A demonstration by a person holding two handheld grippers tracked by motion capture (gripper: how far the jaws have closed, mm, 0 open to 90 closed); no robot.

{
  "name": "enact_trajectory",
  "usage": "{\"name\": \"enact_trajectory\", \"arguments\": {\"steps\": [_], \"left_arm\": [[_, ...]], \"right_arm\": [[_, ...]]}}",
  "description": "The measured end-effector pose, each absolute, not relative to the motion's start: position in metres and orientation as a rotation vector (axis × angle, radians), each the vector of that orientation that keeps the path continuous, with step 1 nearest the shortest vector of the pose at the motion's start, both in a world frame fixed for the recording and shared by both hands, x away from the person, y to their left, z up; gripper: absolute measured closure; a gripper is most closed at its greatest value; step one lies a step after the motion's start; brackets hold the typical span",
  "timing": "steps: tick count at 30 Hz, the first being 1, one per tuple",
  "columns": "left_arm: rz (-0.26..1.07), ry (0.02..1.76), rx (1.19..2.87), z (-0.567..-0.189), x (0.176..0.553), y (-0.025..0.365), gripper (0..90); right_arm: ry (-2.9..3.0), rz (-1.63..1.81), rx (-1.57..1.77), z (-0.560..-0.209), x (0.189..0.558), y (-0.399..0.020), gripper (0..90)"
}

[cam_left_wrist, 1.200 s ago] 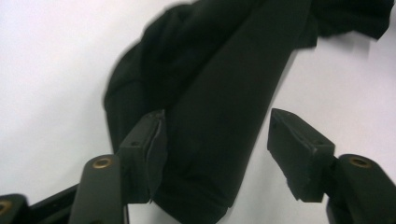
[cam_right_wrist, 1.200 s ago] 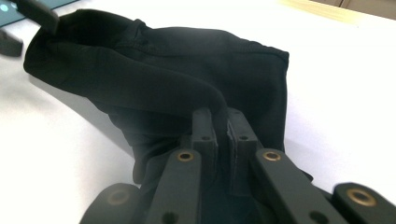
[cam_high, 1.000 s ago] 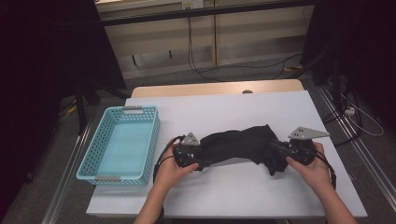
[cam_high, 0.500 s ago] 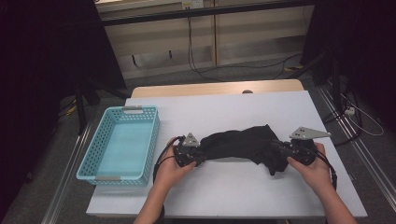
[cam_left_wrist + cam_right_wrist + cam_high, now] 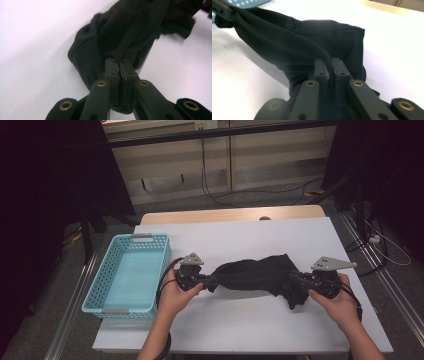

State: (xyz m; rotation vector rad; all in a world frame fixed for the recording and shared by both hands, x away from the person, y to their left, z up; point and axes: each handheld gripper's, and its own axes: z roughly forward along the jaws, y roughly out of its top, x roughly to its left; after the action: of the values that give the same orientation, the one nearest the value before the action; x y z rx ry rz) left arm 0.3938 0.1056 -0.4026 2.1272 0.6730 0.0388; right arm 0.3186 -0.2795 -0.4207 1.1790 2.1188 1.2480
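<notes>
A white tabletop [image 5: 250, 330] carries the work, with a strip of pale wood showing along its far edge. Beyond it the room is dim: a grey floor with black cables trailing across it, a pale low wall panel behind, and dark curtains hanging at both sides. Metal rails run along the floor to the left and right of the tabletop.

A black cloth [image 5: 260, 275] lies stretched across the middle of the tabletop between the two hands. The left gripper [image 5: 207, 281] has just been closing its jaws, and they now pinch the cloth's left end, as the left gripper view shows with fabric bunched between the pads. The right gripper [image 5: 295, 284] holds the cloth's right end, its jaws pressed together on a fold; a corner of fabric hangs down just beside it.

A light blue basket [image 5: 107, 292] sits at the tabletop's left edge, near the left hand but apart from the cloth.
</notes>
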Motion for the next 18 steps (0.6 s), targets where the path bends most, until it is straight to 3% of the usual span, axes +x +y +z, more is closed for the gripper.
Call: {"name": "enact_trajectory", "arguments": {"steps": [9,18], "left_arm": [[0.028,0.725,2.055,-0.382,0.4,0.115,87.0],[0.069,0.907,2.024,-0.402,0.427,0.126,86.9]], "right_arm": [[2.116,1.317,1.144,-0.397,0.318,-0.272,83.7],[2.066,1.246,1.233,-0.4,0.344,-0.28,79.2]]}}
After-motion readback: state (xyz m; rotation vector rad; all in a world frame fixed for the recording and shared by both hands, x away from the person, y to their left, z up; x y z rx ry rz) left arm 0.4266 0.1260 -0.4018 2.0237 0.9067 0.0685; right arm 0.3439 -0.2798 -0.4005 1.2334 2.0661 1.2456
